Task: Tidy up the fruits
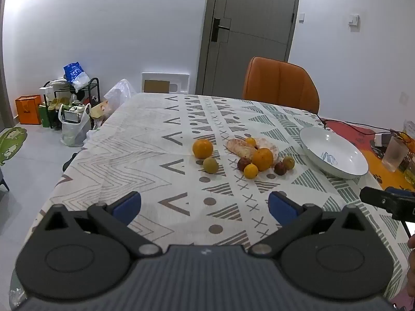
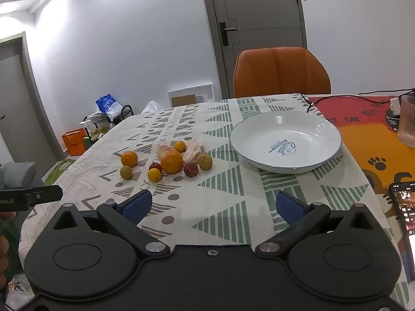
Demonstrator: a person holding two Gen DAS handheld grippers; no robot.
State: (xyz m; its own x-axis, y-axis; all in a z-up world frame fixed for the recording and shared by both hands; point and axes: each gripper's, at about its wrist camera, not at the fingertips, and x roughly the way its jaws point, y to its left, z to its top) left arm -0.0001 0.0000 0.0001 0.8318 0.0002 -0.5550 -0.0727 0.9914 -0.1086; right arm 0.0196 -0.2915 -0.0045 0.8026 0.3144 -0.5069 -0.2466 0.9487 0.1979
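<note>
Several fruits lie loose on the patterned tablecloth (image 1: 145,155): an orange (image 1: 202,148) with a green fruit (image 1: 210,165) in front of it, and to their right a bigger orange (image 1: 262,159), small yellow fruits (image 1: 250,171), dark red fruits (image 1: 280,168) and a peeled piece (image 1: 240,146). The same cluster shows in the right wrist view (image 2: 171,161). An empty white bowl (image 1: 347,171) (image 2: 324,155) stands to their right. My left gripper (image 1: 205,204) is open and empty, well short of the fruits. My right gripper (image 2: 214,206) is open and empty, in front of the bowl.
An orange chair (image 1: 280,84) stands at the table's far side. A glass (image 2: 407,121), cables and a phone (image 2: 404,215) lie on the orange mat at the right. Bags and a rack (image 1: 70,103) stand on the floor at the left.
</note>
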